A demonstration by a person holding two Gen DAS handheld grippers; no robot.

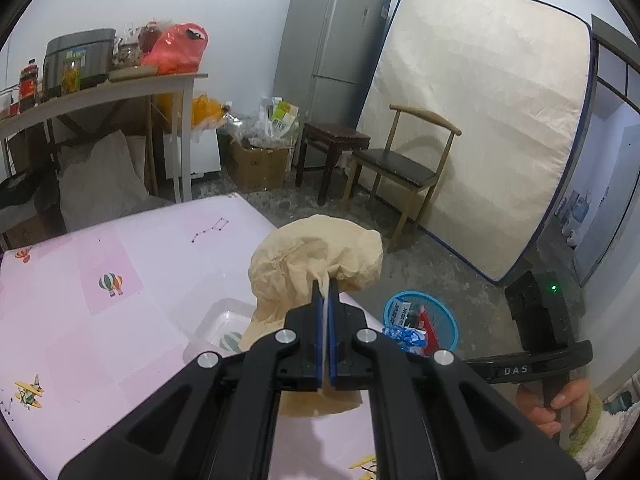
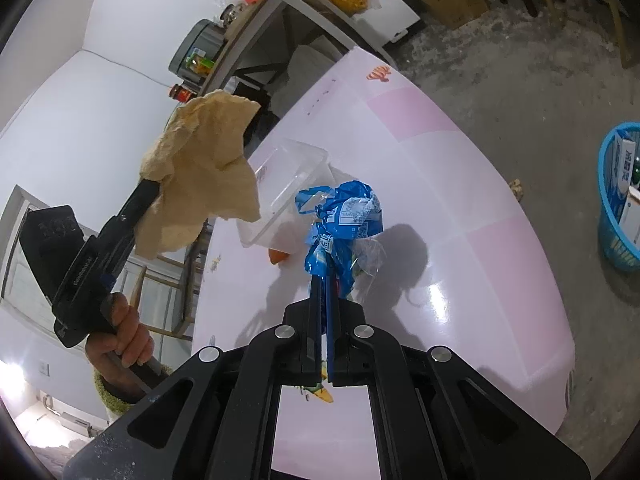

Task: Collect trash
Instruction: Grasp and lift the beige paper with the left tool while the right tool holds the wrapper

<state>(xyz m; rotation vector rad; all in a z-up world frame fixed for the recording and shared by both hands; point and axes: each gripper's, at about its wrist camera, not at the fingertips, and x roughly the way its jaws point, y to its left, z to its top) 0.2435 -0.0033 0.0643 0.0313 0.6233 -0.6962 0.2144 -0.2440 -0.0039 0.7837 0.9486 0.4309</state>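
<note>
My left gripper is shut on a crumpled beige paper napkin, held up above the pink table. The right wrist view shows the same napkin hanging from that gripper at the left. My right gripper is shut on a crumpled blue plastic wrapper over the table. A clear plastic container lies tilted on the table behind the wrapper, with a small orange scrap beside it. A blue basket with trash inside stands on the floor past the table's edge.
A wooden chair, a dark stool, a fridge and a leaning mattress line the far wall. A side table carries a cooker and a red bag. A cardboard box sits on the floor.
</note>
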